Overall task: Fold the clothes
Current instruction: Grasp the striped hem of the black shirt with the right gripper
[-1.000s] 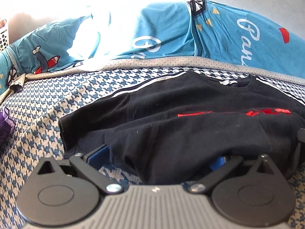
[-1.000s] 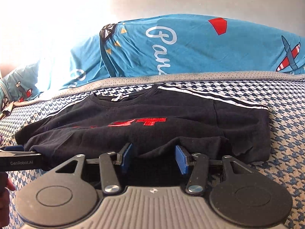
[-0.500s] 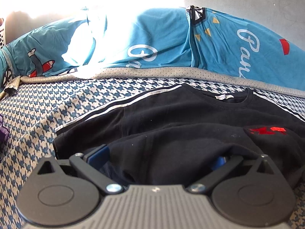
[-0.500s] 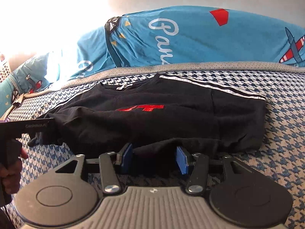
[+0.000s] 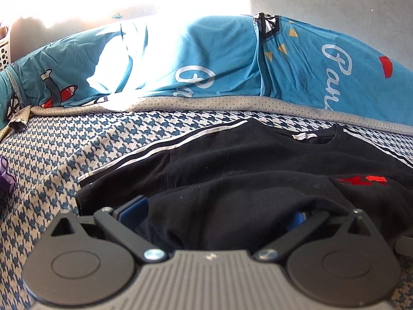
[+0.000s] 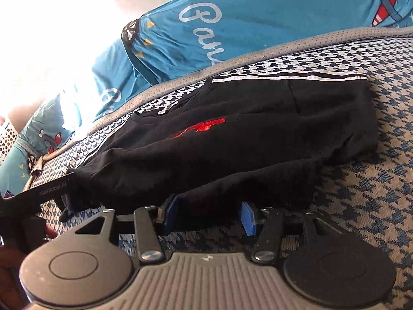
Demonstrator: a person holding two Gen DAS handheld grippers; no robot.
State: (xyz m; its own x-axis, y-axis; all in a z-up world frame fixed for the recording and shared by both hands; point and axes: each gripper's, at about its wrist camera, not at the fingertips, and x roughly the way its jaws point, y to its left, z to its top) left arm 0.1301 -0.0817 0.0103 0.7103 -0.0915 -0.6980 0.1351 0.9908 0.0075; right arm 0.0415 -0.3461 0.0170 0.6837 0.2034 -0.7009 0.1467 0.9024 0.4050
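Observation:
A black T-shirt (image 5: 232, 170) with a red chest print (image 6: 204, 129) and white shoulder stripes lies on a houndstooth bed cover (image 5: 64, 155), collar towards the far side. Its near hem is doubled over towards the collar and partly covers the print. My left gripper (image 5: 215, 214) has its jaws wide, with a thick bunch of hem filling the gap and hiding the right pad. My right gripper (image 6: 209, 214) is shut on the hem further right, black cloth spanning its blue pads. In the right wrist view the left gripper's finger (image 6: 49, 195) shows at the shirt's left corner.
A blue printed quilt (image 5: 206, 64) is heaped along the far side against the wall. A white perforated basket (image 5: 5, 51) and something purple (image 5: 5, 178) sit at the left edge. A person's hand (image 6: 10, 258) holds the left gripper. Bare cover (image 6: 361, 206) lies right of the shirt.
The folded-over hem layer now covers more of the red print in the left wrist view. My right gripper has rolled, so its view tilts. Both grips look unchanged.

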